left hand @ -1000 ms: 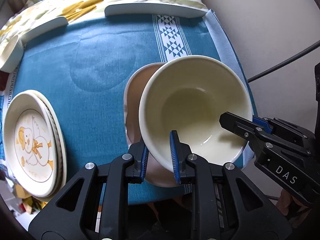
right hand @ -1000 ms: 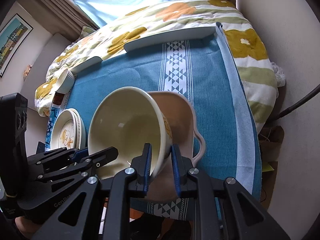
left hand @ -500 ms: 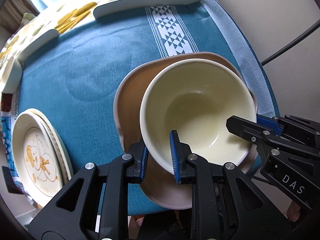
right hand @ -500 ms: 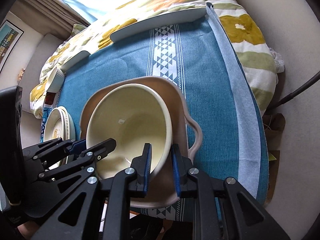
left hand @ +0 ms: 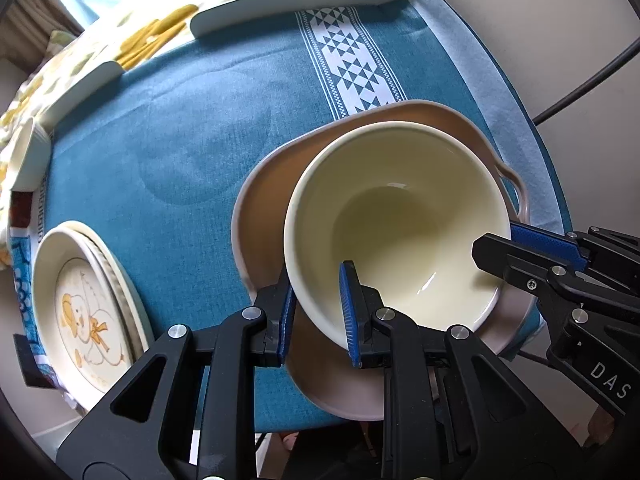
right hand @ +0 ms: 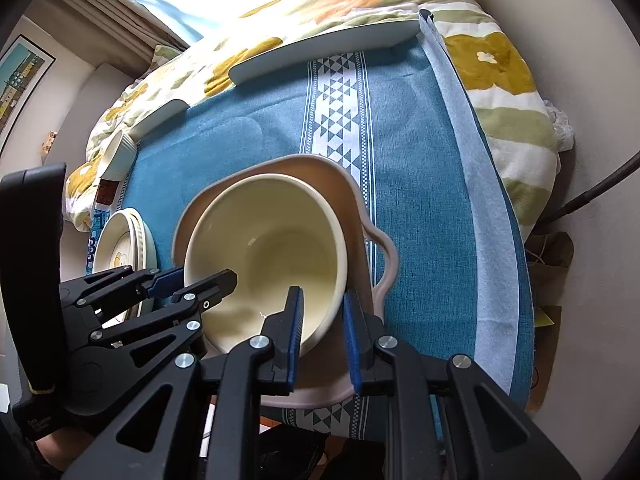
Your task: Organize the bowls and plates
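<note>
A cream bowl (left hand: 400, 220) (right hand: 272, 248) sits tilted inside a wider pink handled dish (left hand: 264, 208) (right hand: 360, 224) near the front edge of the blue tablecloth. My left gripper (left hand: 318, 308) is shut on the bowl's near-left wall, one pad inside and one outside. My right gripper (right hand: 322, 328) is shut on the bowl's right wall in the same way. Each view shows the other gripper clamped on the opposite side of the rim. Whether the bowl's base rests on the dish is hidden.
A stack of cream plates (left hand: 84, 312) (right hand: 120, 240) with a duck picture lies at the left edge of the tablecloth (left hand: 180, 128). A small ribbed white cup (right hand: 118, 152) stands at the far left. Two white curved pieces (right hand: 320, 52) line the far edge, a floral quilt (right hand: 488, 56) behind.
The bowl has come down from above the pink dish into it. More of the dish now shows around it. Both grippers keep their hold.
</note>
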`<state>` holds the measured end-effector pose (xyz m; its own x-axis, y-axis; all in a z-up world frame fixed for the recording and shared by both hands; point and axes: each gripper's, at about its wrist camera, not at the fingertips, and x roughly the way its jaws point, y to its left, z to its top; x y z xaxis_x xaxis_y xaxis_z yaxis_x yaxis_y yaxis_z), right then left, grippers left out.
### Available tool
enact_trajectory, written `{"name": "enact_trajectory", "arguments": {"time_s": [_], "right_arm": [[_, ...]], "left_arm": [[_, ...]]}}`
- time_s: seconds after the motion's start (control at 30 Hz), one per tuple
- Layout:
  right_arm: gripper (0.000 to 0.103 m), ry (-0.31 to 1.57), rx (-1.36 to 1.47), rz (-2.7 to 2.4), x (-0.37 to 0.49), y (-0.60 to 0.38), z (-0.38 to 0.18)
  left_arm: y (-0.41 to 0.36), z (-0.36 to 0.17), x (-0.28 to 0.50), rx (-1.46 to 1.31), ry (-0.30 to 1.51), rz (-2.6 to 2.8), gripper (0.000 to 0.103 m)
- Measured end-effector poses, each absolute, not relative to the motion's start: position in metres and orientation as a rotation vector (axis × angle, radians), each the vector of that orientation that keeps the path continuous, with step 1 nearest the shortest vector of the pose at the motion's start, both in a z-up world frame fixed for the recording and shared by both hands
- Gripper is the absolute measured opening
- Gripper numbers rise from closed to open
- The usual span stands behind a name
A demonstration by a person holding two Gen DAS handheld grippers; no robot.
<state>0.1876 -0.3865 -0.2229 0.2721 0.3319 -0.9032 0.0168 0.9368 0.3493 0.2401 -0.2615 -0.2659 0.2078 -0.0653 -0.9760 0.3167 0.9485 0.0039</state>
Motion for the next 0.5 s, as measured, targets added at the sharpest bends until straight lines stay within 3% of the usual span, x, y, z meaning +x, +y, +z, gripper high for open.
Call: {"name": "enact_trajectory", "arguments": {"time_s": [0.27, 0.5], "right_arm": [[0.018, 1.257, 0.326, 0.219, 0.183, -0.392, -0.21], [0.018, 1.155, 0.304, 0.265, 0.179, -0.39, -0.166]], "left_arm": [[-0.258, -0.25, 0.235, 0.215, 1.318, -0.261, 0.02], [-0.232, -0.198, 0.224, 0.14, 1.228, -0.257, 0.02]]}}
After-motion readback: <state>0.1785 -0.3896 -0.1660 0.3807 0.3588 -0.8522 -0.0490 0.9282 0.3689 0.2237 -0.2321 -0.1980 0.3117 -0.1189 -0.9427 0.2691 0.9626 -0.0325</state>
